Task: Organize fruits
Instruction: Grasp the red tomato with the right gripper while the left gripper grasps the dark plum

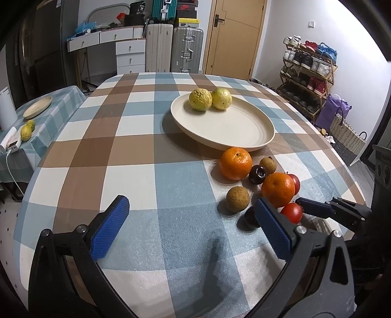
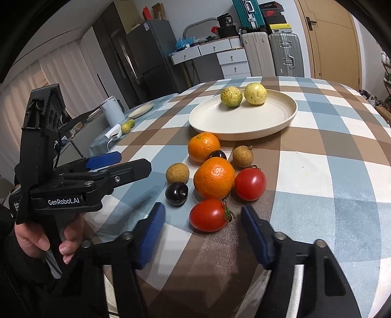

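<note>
At the far left of the right wrist view, the left gripper (image 2: pixel 117 161) is seen side-on, held by a hand (image 2: pixel 46 241) wrapped round its black handle; the white lettering "GenRobot.AI" is printed on its body. In the left wrist view its blue-padded fingers (image 1: pixel 111 226) are spread wide over bare checked tablecloth (image 1: pixel 146 186), with nothing between them.

Behind it, a second plate (image 2: pixel 141 110) and two small yellow-green fruits (image 2: pixel 127 127) are seen on a side table, beside a white appliance (image 2: pixel 112 110).

Further right, the loose fruit is clustered on the cloth just in front of the cream plate (image 2: pixel 244 127): two brown longans (image 2: pixel 177 173), two dark plums (image 2: pixel 176 194), two oranges (image 2: pixel 214 178) and two tomatoes (image 2: pixel 207 215). The nearer plum is touched by the nearer longan, and the nearer orange is pressed against the far tomato.

The right gripper (image 2: pixel 200 232) is lowered around the nearer tomato, its jaws about half open. The tomato lies between the blue pads (image 2: pixel 151 234), a gap being visible on both sides, so it is not gripped.

On the plate, two yellow guavas (image 2: pixel 231 96) are set side by side, touching.

Behind the table, suitcases (image 2: pixel 283 53) and stacked boxes are seen; a "38" can be read on a black box (image 2: pixel 227 20).
</note>
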A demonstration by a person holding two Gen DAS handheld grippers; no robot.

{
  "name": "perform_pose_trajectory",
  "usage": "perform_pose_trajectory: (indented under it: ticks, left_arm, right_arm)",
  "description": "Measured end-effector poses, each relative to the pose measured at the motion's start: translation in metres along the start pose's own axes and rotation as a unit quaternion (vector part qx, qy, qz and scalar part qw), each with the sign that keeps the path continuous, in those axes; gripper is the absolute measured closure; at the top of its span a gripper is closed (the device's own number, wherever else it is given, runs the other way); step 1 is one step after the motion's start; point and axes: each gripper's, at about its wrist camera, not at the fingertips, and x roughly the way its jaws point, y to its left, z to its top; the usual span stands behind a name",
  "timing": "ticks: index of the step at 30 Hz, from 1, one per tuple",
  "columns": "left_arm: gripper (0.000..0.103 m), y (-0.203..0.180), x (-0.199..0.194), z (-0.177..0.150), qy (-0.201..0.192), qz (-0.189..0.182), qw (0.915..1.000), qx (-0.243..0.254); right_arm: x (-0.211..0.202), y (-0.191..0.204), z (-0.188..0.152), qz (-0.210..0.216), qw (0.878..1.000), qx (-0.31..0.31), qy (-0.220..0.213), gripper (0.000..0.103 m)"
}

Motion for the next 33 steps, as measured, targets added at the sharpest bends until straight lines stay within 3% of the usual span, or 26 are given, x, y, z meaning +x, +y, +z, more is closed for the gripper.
perform_pose_trajectory:
  ticks: [3, 6, 33]
  left_arm:
    - [0.001, -0.001, 0.001, 0.0, 0.001, -0.001, 1.0, 0.0]
    - [0.001, -0.002, 0.002, -0.001, 0.005, -0.007, 1.0, 0.0]
    - [0.002, -0.023, 0.018, -0.006, 0.044, -0.043, 0.9981, 0.002]
  right_arm:
    - [0.0, 0.002, -0.001, -0.01, 1.0, -0.006, 0.001, 0.058]
    - [0.0, 0.0, -0.002, -0.009, 1.0, -0.004, 0.003, 0.067]
    - [-0.027, -0.023, -0.012, -0.002, 0.998, 0.045, -0.044, 0.073]
